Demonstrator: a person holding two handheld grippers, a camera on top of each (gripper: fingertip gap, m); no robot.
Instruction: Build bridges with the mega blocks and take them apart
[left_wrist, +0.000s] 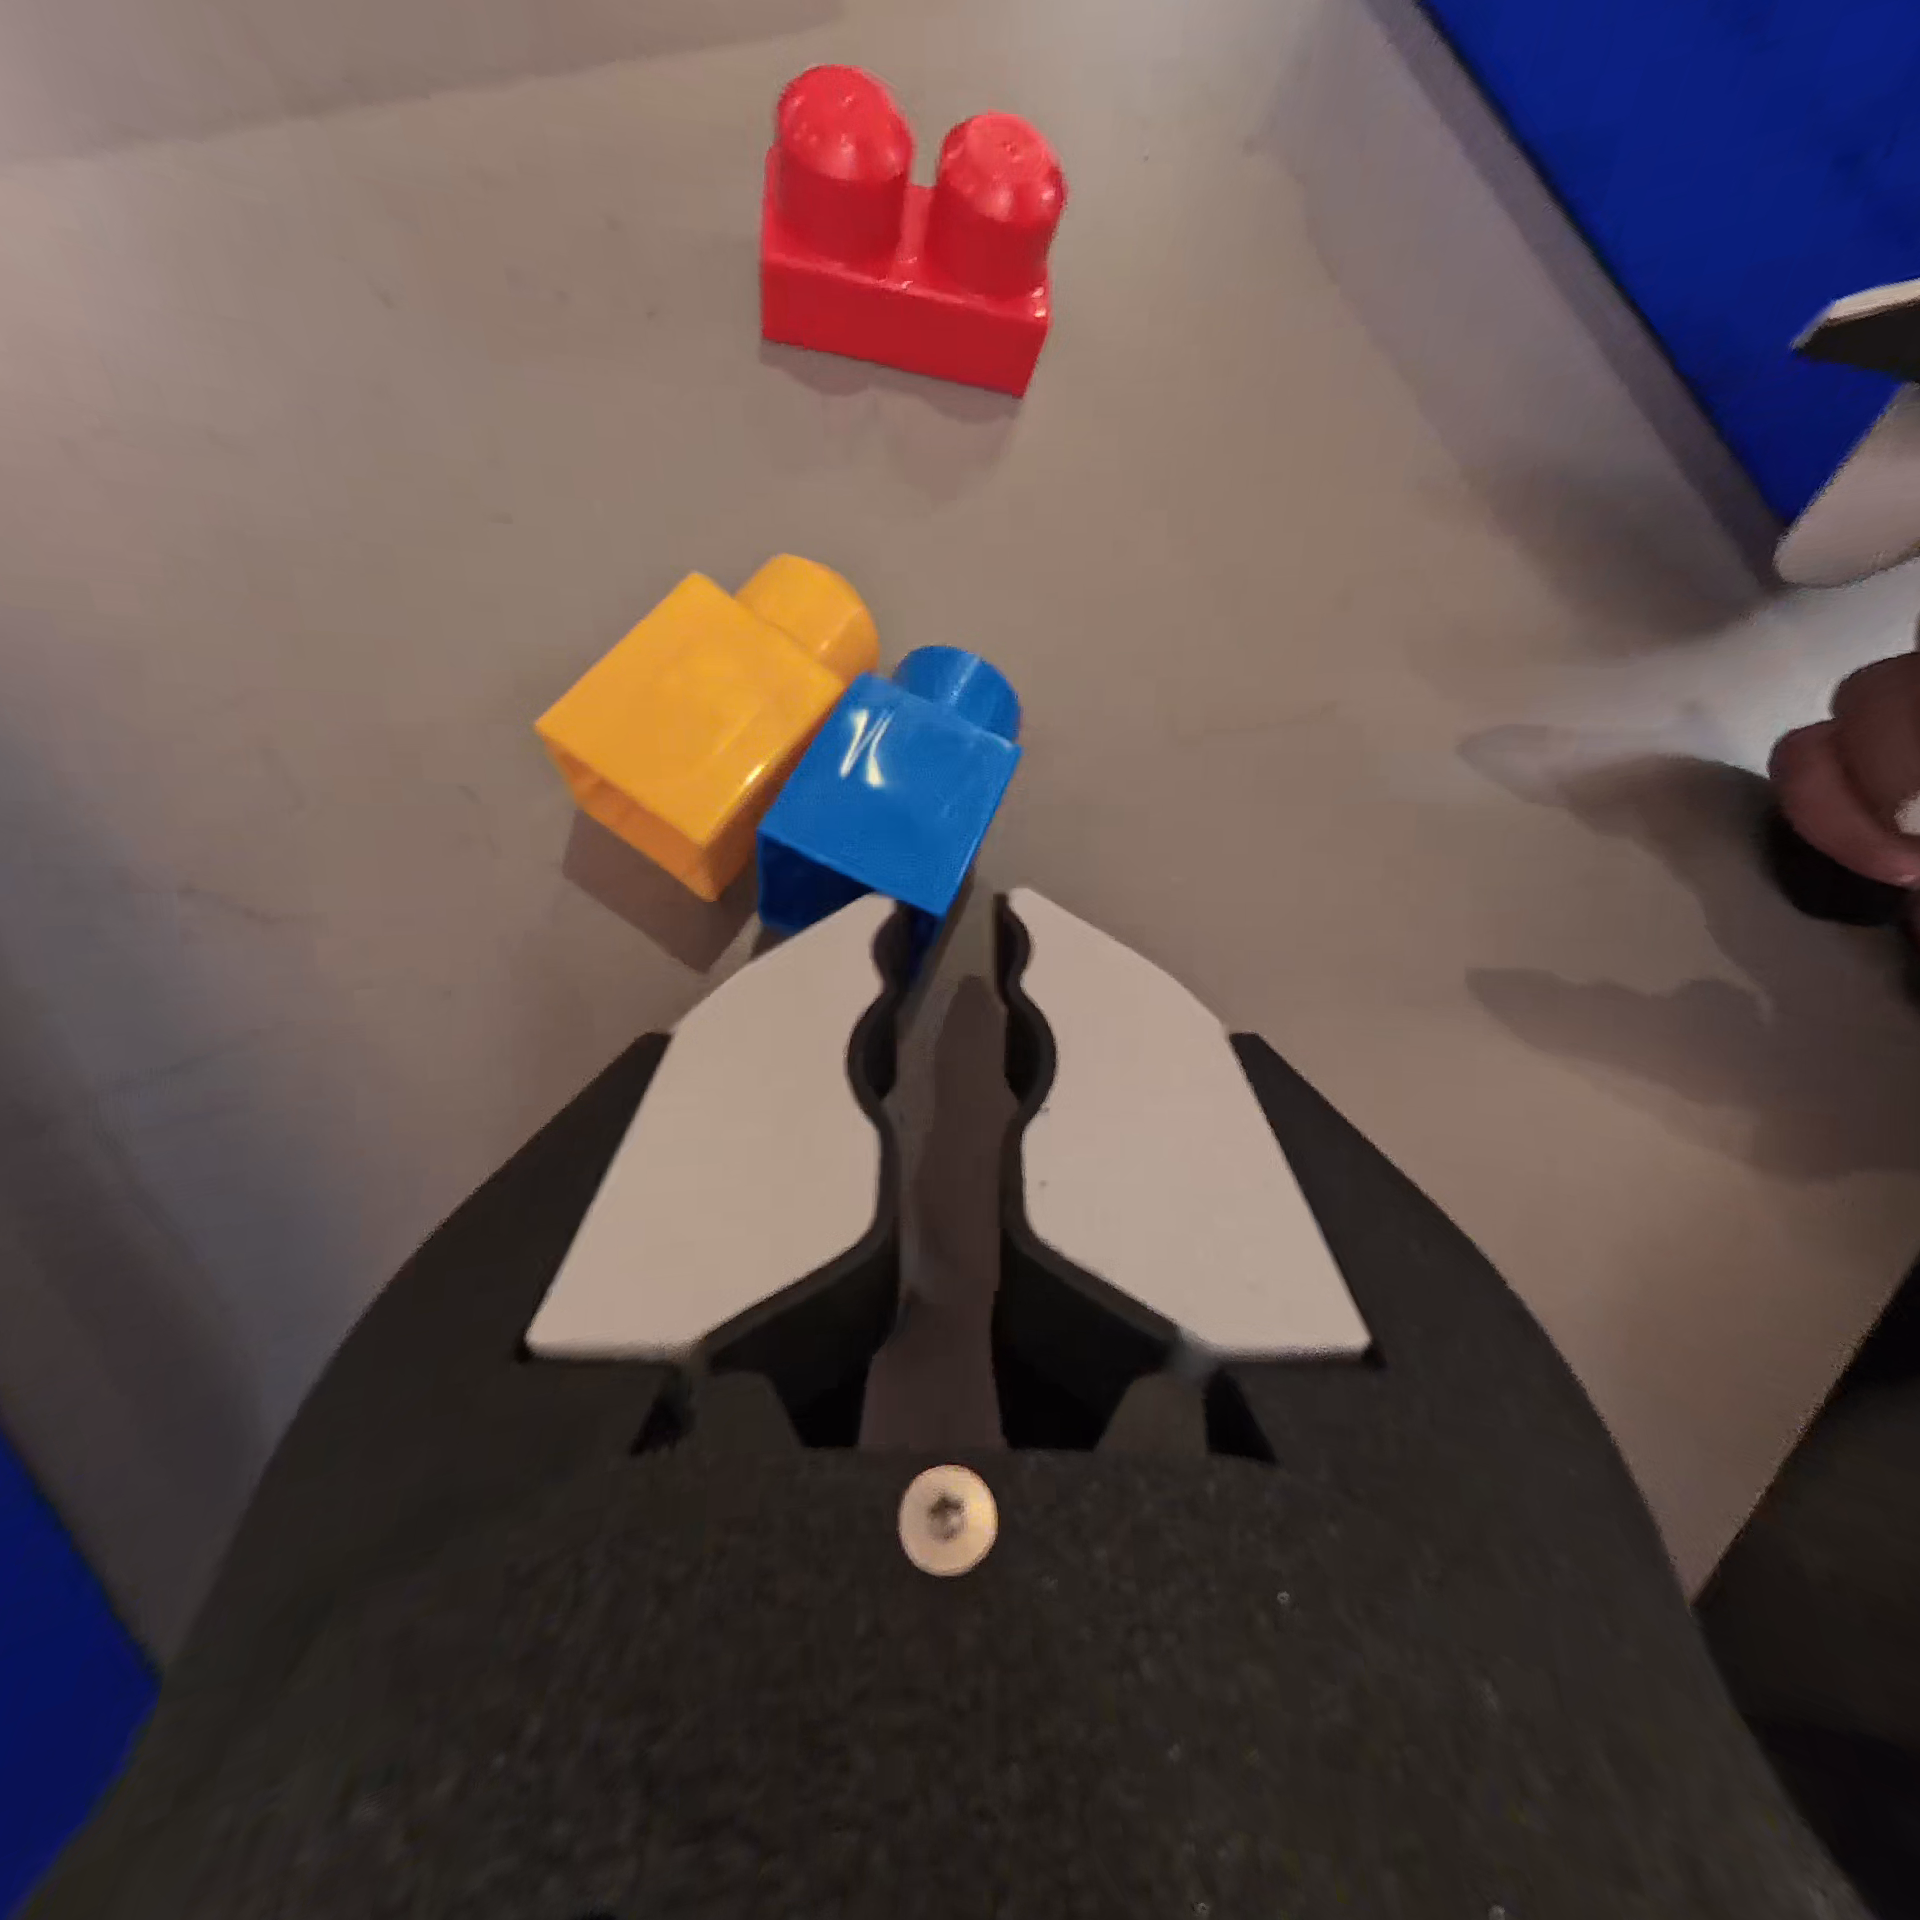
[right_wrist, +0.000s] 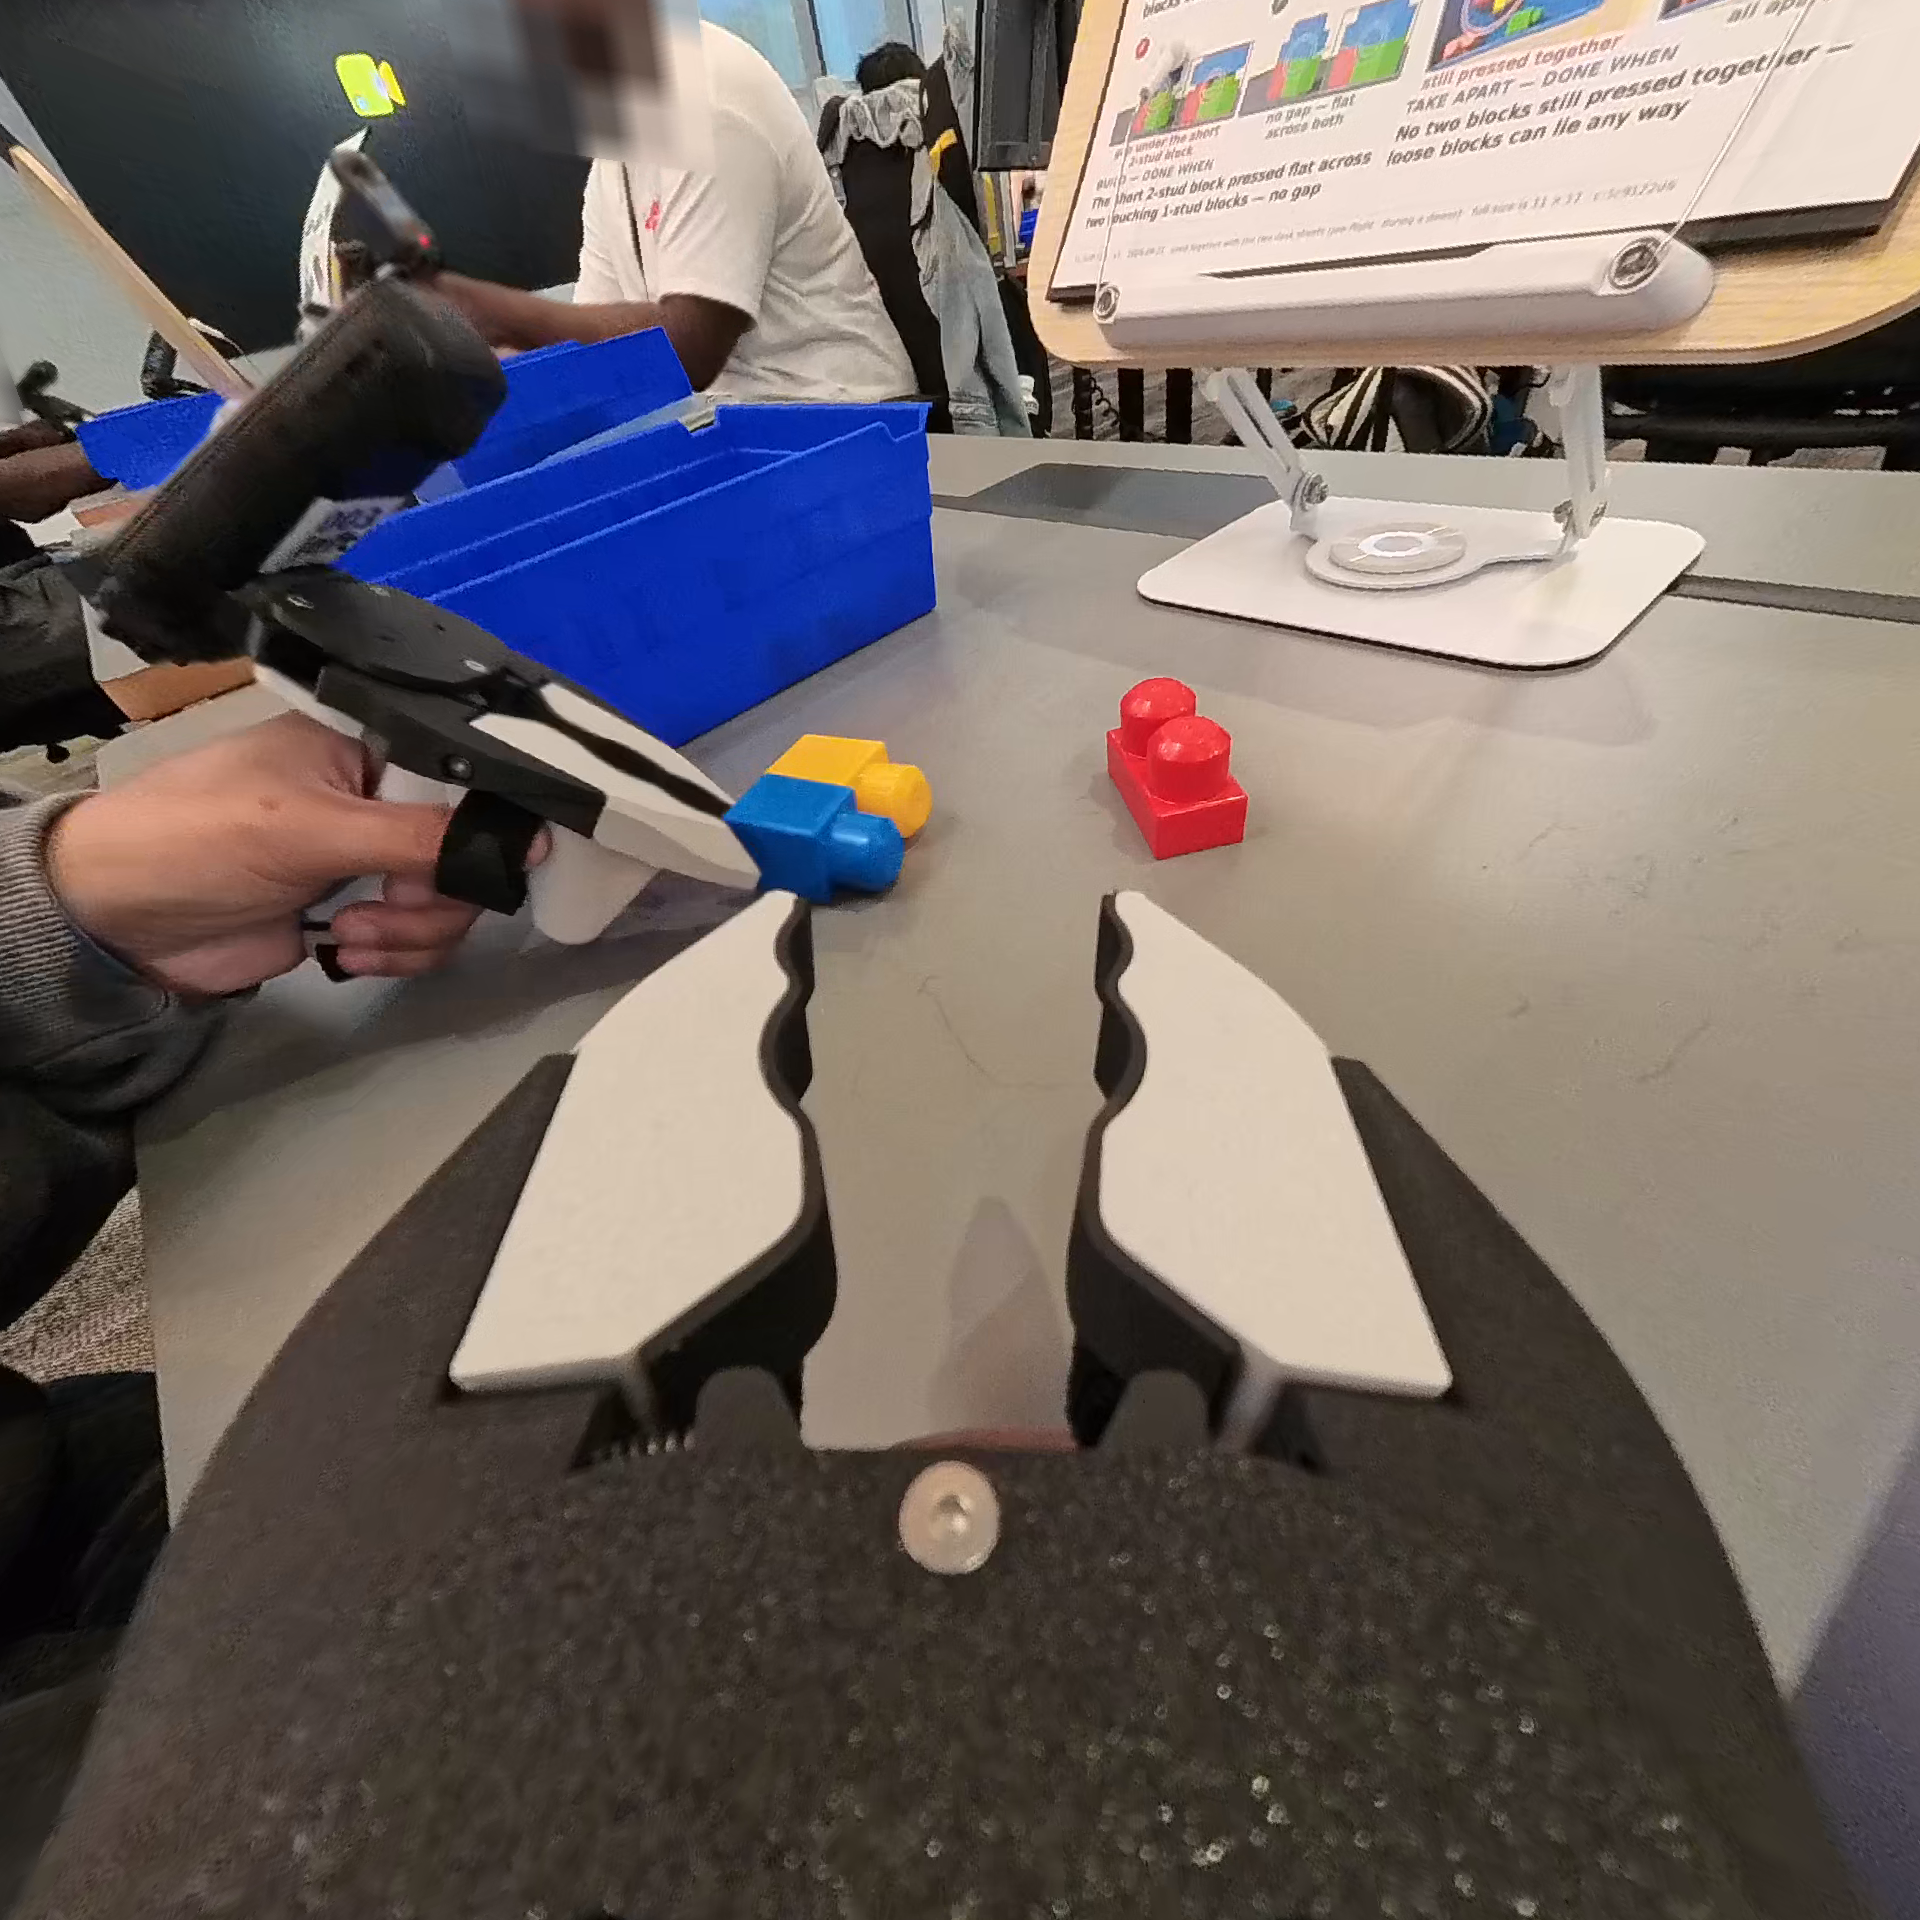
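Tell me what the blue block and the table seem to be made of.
Blue block: likely hard moulded plastic, glossy, with sharp white glints on its face. Table: matte grey, smooth, faintly scuffed; laminate or coated board perhaps, but the look leaves it open.

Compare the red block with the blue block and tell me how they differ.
The red block has two studs; the blue block has one. The red block stands upright, studs up; the blue block lies on its side, stud pointing sideways. The red block sits alone on the table; the blue block touches the yellow block, with the left gripper at its open end. Both are plain, glossy plastic blocks.
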